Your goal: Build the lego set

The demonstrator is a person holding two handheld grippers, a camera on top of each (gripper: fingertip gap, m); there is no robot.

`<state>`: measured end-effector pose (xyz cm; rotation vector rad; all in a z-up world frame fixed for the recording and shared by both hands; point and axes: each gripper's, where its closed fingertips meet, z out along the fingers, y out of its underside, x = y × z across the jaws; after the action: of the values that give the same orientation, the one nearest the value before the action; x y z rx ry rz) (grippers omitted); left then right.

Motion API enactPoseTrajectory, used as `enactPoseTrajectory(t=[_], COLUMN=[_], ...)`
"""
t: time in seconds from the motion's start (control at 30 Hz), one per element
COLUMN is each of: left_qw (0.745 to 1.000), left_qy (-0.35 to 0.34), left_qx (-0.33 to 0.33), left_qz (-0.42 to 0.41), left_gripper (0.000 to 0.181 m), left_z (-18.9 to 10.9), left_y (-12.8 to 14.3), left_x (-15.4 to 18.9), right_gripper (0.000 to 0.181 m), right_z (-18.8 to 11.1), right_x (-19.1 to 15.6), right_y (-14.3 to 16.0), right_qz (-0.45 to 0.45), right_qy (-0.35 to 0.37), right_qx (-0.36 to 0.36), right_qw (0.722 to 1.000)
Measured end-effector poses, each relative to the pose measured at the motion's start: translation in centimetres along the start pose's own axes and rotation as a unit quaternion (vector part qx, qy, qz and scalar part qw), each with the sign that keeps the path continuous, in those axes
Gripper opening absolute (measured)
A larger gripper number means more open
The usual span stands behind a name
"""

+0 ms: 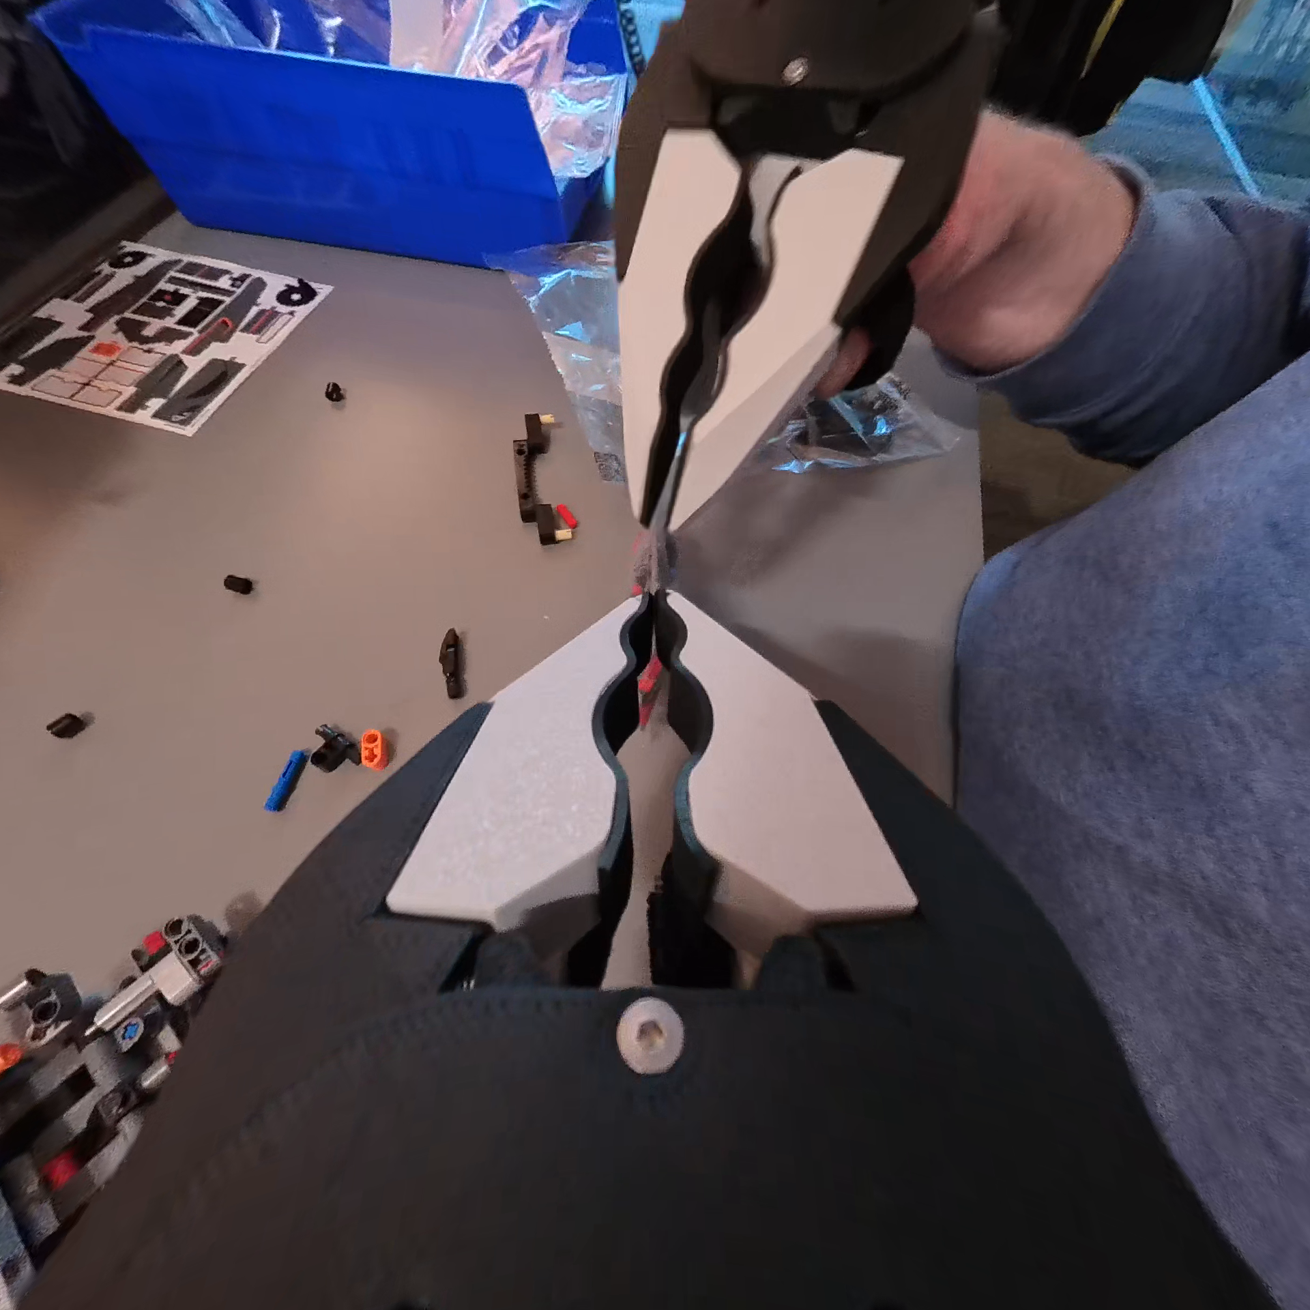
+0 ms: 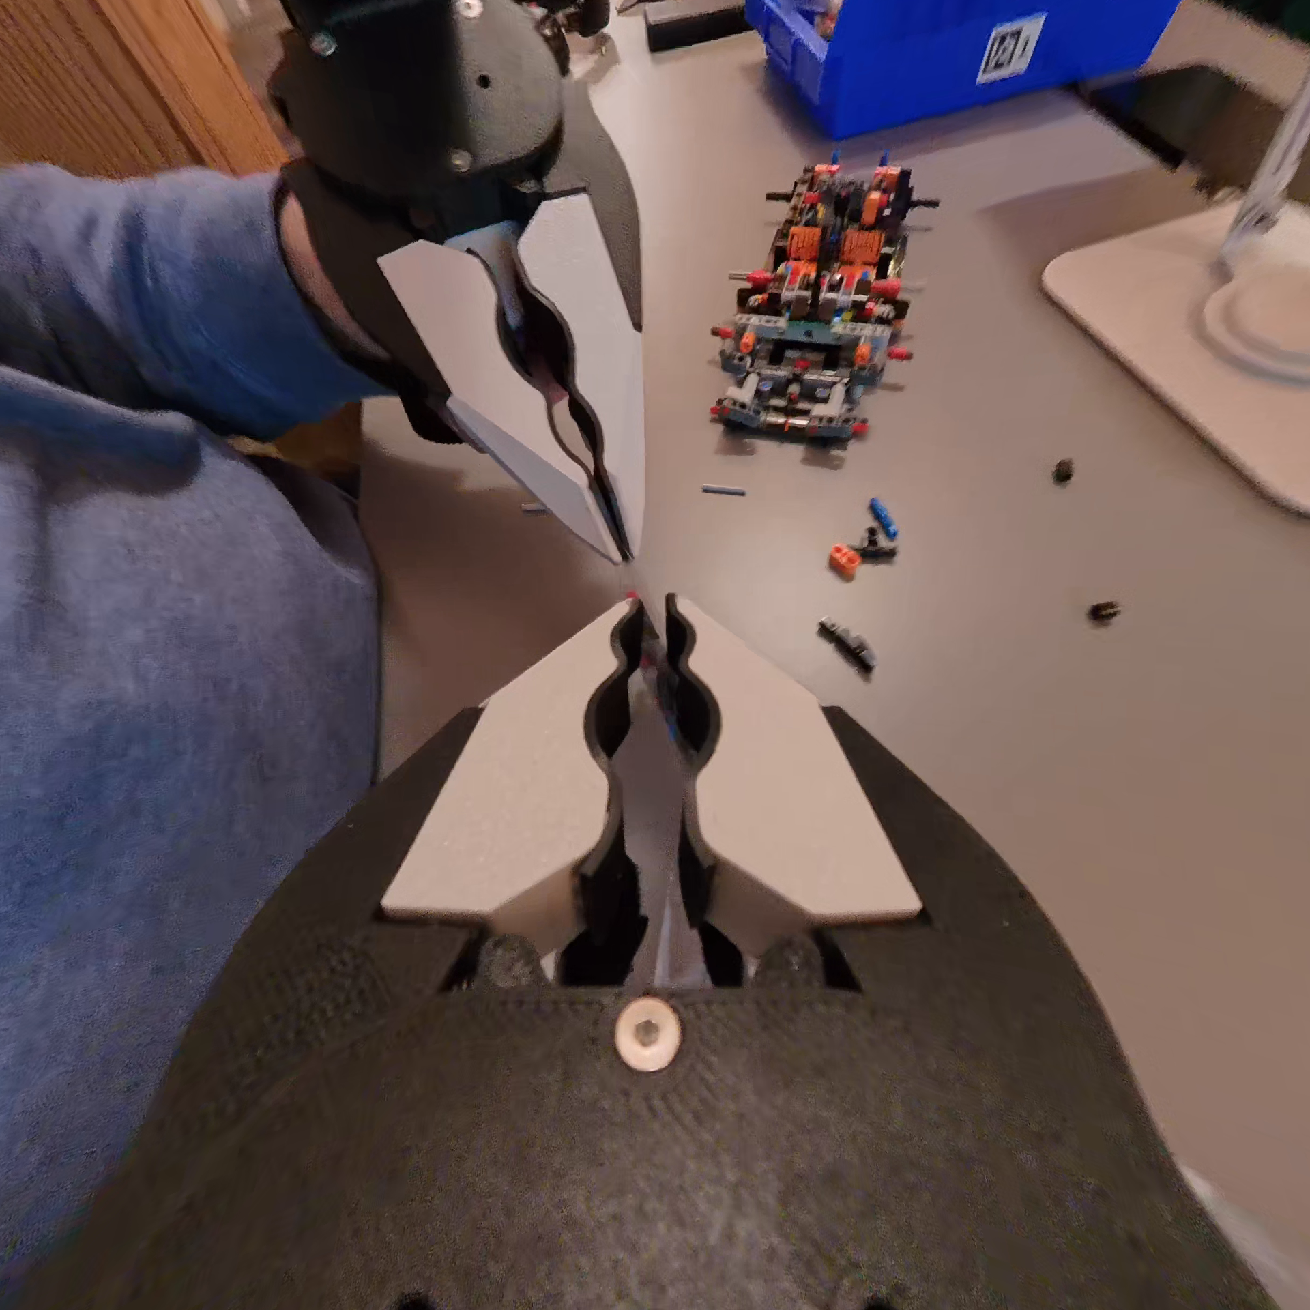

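Observation:
My left gripper [image 1: 652, 599] and right gripper [image 2: 652, 602] meet tip to tip above the table's near edge. The left one is shut on a small red-and-grey lego piece [image 1: 651, 560] that sticks out of its tips, blurred. The right gripper [image 1: 656, 524] comes down from above in the left wrist view and touches that piece. It is nearly shut on a small dark piece [image 2: 663, 691] with red and blue showing. The left gripper [image 2: 624, 556] also shows in the right wrist view. The part-built lego car [image 2: 815, 305] stands on the grey table [image 2: 957, 709], apart from both grippers.
Loose pieces lie on the table: an orange connector [image 1: 373, 749], a blue pin [image 1: 286, 780], a black rack part [image 1: 535, 489] and several black pins. A sticker sheet [image 1: 142, 333], a blue bin [image 1: 340, 163] and plastic bags [image 1: 574, 312] sit farther off. A white stand base [image 2: 1169, 340] is right of the car.

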<state>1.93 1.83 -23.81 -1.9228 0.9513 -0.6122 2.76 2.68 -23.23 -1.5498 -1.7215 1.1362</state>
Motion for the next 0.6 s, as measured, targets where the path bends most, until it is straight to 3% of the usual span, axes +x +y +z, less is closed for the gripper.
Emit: enactPoseTrajectory(t=[0.03, 0.13, 0.3, 0.6], left_qw=[1.000, 1.000, 0.999, 0.999], left_qy=[0.003, 0.014, 0.019, 0.027], left_qx=[-0.009, -0.020, -0.027, -0.036], left_qz=[-0.002, 0.011, 0.027, 0.031], left_gripper=[0.000, 0.000, 0.000, 0.000], left_z=[0.0, 0.1, 0.1, -0.2], left_y=[0.3, 0.4, 0.2, 0.5], left_x=[0.0, 0.4, 0.5, 0.3], right_gripper=[0.008, 0.015, 0.006, 0.000], right_z=[-0.1, -0.1, 1.4, 2.0], right_x=[-0.1, -0.8, -0.8, -1.0], right_y=[-0.3, -1.3, -0.6, 0.0], right_qz=[-0.028, -0.109, -0.182, -0.187], right_qy=[0.013, 0.032, 0.026, 0.000], right_qx=[-0.002, -0.014, -0.069, -0.084], right_qw=[1.000, 0.993, 0.981, 0.979])
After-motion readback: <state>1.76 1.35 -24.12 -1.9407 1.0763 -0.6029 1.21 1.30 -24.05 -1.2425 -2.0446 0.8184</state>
